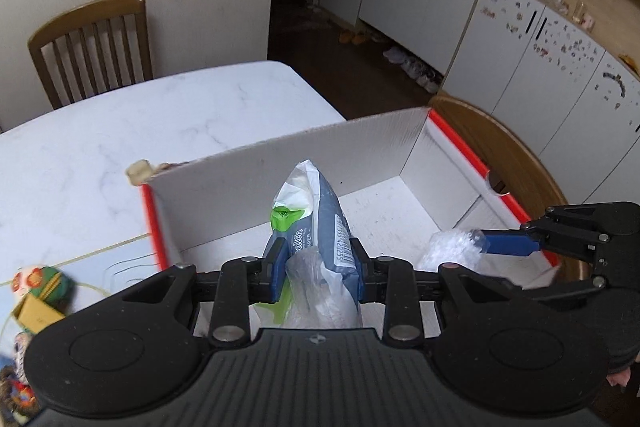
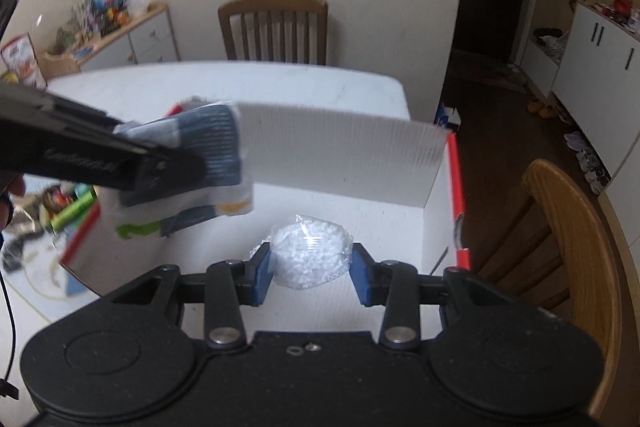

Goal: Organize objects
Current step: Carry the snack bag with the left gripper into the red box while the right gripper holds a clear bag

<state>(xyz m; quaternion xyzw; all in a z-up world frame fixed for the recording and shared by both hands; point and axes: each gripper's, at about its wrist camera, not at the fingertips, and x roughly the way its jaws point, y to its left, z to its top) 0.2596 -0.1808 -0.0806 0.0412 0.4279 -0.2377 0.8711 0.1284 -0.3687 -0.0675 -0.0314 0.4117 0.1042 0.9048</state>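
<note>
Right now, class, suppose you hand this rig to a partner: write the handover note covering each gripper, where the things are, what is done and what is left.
Left gripper: shut on the blue-grey wipes pack, held above the box floor.
Right gripper: shut on the clear bag of white pellets, also over the box.
The white box with red edges stands open on the marble table; its visible floor is bare.
Done: both items carried over the box.
Left: lower and release both, then probably fetch the loose items on the table left of the box.
</note>
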